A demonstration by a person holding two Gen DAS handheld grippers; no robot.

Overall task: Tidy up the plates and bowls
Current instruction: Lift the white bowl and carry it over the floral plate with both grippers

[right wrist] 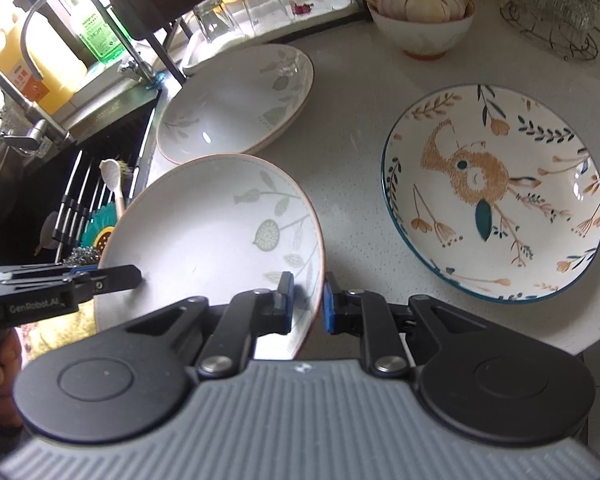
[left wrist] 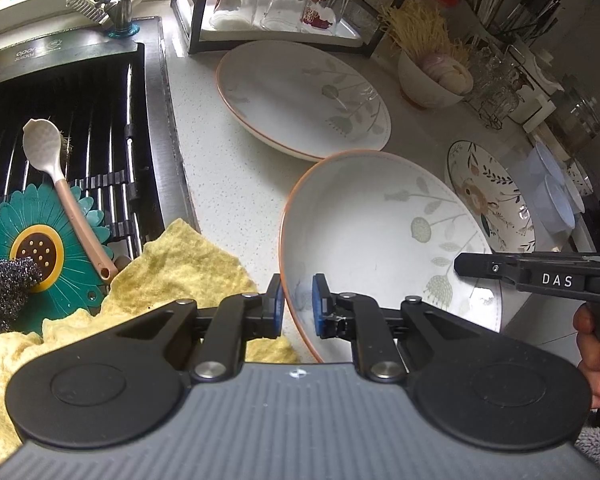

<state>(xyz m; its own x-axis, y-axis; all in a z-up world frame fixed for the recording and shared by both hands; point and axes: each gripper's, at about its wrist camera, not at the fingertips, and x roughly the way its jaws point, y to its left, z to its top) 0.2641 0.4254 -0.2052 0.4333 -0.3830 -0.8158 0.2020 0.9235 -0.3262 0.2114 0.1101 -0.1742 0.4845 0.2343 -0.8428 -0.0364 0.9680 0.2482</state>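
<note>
A white leaf-pattern plate with an orange rim is held tilted above the counter by both grippers. My left gripper is shut on its left rim. My right gripper is shut on its right rim; the plate also shows in the right wrist view. A matching leaf plate lies on the counter behind it, seemingly on another one. A squirrel-pattern plate with a blue rim lies to the right.
A bowl of sliced onion and noodles stands at the back. Upturned glasses sit on a rack. The sink at left holds a drain rack, a spoon and a scourer. A yellow cloth lies beside it.
</note>
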